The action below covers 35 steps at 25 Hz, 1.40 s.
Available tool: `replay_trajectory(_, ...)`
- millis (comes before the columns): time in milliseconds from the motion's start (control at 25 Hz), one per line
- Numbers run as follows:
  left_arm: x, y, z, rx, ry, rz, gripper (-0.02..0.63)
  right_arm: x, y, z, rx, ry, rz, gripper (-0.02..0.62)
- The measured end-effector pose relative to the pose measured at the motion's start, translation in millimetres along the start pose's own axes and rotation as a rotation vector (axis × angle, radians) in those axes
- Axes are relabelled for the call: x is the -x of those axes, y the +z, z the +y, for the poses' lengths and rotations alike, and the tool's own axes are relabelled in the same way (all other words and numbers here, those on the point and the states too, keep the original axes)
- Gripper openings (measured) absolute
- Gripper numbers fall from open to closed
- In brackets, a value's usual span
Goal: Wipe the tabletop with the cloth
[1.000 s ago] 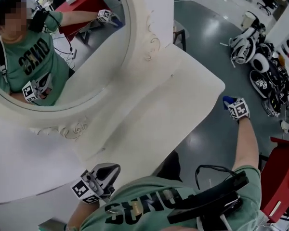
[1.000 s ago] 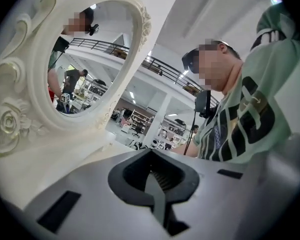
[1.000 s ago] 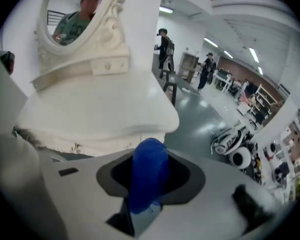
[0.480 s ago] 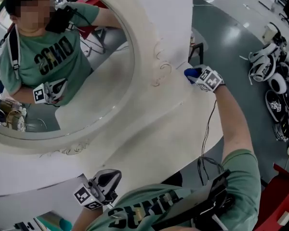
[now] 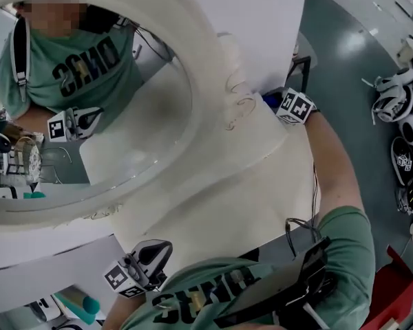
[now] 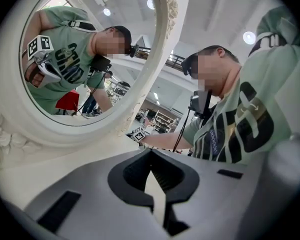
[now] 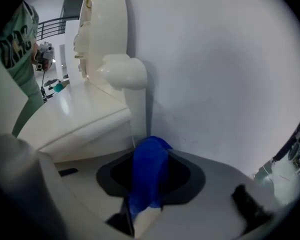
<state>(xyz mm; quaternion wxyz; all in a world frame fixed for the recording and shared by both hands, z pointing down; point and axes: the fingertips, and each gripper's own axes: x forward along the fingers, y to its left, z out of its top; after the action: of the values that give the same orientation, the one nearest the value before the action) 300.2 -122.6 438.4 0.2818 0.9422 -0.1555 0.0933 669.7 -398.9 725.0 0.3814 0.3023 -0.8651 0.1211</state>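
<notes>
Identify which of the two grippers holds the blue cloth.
The right gripper: a blue cloth is pinched between its jaws, at the far end of the tabletop. The left gripper holds nothing, its jaws together, near the person's body.

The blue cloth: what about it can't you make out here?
1. Full size of the blue cloth: head view shows only a sliver behind the right tongs' marker cube.
2. Whether it touches the tabletop: right gripper view, the tongs' own body hides the underside.
</notes>
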Motion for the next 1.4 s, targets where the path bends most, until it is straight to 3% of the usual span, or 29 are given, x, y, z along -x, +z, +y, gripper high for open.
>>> replay_trajectory(160, -4, -2, -3, -0.001, -0.042, -0.009, 0.009, 27, -28, 28, -0.013, 0.001, 0.008, 0.124)
replay_trajectory(280, 3, -7, -11, -0.014, -0.074, -0.014, 0.009, 61, -62, 77, -0.029, 0.002, 0.016, 0.123)
replay_trajectory(560, 47, -43, -54, -0.046, -0.223, -0.028, 0.009, 171, -183, 280, -0.132, 0.011, 0.151, 0.123)
replay_trajectory(720, 107, -48, -79, -0.05, -0.313, -0.066, 0.009, 229, -289, 426, -0.231, 0.058, 0.518, 0.123)
replay_trajectory(760, 124, -54, -83, -0.047, -0.327, -0.071, 0.009, 234, -309, 454, -0.286, 0.028, 0.55, 0.124)
replay_trajectory(840, 153, -66, -85, -0.05, -0.341, -0.072, 0.009, 244, -313, 479, -0.426, -0.115, 0.475, 0.124)
replay_trajectory(960, 183, -69, -84, -0.093, -0.343, -0.074, 0.009, 261, -265, 448, -0.461, -0.296, 0.332, 0.124)
replay_trajectory(1160, 164, -60, -70, -0.124, -0.337, -0.062, 0.009, 259, -159, 296, -0.366, -0.448, 0.084, 0.124)
replay_trajectory(1280, 118, -46, -68, -0.107, -0.321, -0.052, 0.009, 234, -94, 189, -0.268, -0.453, -0.009, 0.124)
replay_trajectory(1400, 63, -27, -59, -0.065, -0.276, -0.053, 0.009, 183, -50, 91, -0.192, -0.393, -0.02, 0.124)
